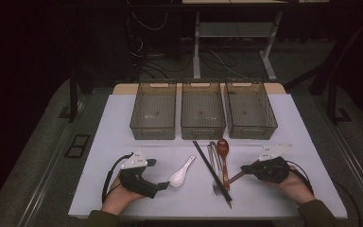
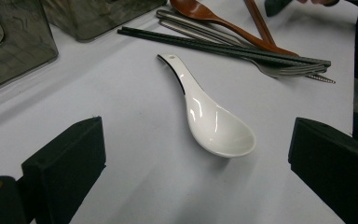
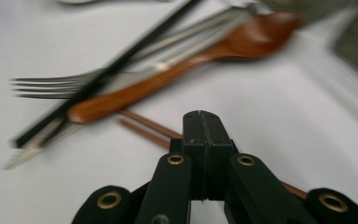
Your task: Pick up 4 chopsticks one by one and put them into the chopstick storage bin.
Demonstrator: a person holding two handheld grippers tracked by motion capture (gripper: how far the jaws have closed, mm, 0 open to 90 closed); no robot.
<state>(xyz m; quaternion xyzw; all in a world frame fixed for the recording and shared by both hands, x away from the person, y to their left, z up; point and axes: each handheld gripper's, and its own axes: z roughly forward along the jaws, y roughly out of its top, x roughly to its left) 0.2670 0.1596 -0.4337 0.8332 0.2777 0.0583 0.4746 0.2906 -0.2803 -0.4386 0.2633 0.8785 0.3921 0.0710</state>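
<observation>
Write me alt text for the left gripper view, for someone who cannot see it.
A white ceramic spoon lies on a white table between the wide-open black jaws of the left gripper, untouched. Beyond it lie black chopsticks, a metal fork and a brown wooden spoon, with clear bins behind.

High view was dim; room beyond the tabletop (image 1: 123,198) nearly black, the white surface lit from overhead. Left tool view was sharp, with glare streaks on the white spoon (image 2: 214,126) and a soft shadow beneath it. Right tool view was motion-blurred; the fork (image 3: 51,86) smeared.
</observation>
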